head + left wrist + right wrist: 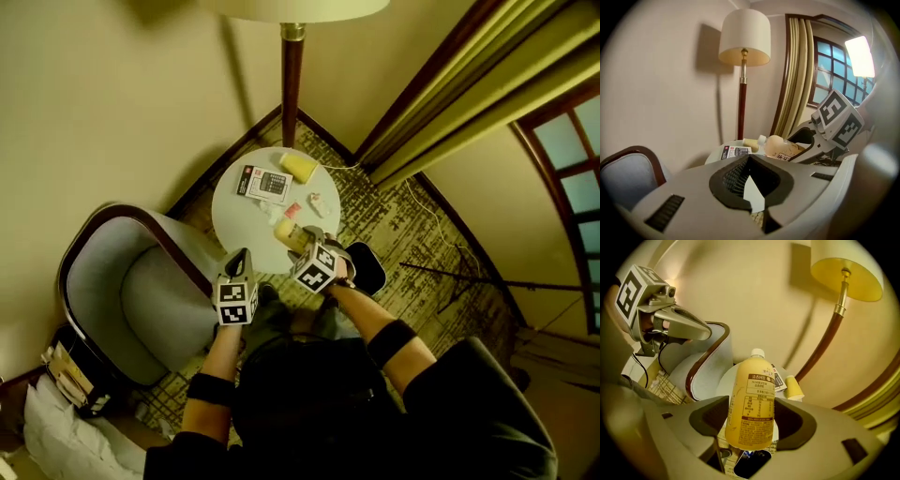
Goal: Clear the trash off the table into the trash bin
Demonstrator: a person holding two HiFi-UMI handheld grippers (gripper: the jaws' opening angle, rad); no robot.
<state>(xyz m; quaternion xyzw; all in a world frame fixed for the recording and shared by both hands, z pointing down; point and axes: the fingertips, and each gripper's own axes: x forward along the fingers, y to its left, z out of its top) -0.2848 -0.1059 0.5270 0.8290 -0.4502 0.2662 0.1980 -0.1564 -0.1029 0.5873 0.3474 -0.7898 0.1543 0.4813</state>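
One drink bottle [752, 404], pale yellow with a white cap and a brown printed label, sits in the right gripper [752, 430]. Its jaws stand fairly wide and their pads clamp the lower half of the bottle, with the cap pointing away from the hand. From overhead, the bottle is over the near rim of the round white table [234, 211], and the black trash bin [378, 258] stands on the carpet just beside that gripper. Neither gripper view shows the bin clearly.

The left gripper [752, 187] is closed down tight. Only its own view shows a pale, flat sliver pinched at the seam, which looks like a paper scrap [754, 194]. From above, the sliver cannot be made out.

Several things lie on the table: a yellow paper cup [300, 167] on its side, a calculator card [264, 183], a small white item [317, 202] and a pink scrap [292, 210]. The last two show in the head view alone.

A grey armchair [141, 300] with a dark wood rim stands beside the table. A floor lamp [743, 42] rises behind it. The left gripper view adds a curtain [797, 75] and a paned window [832, 70].
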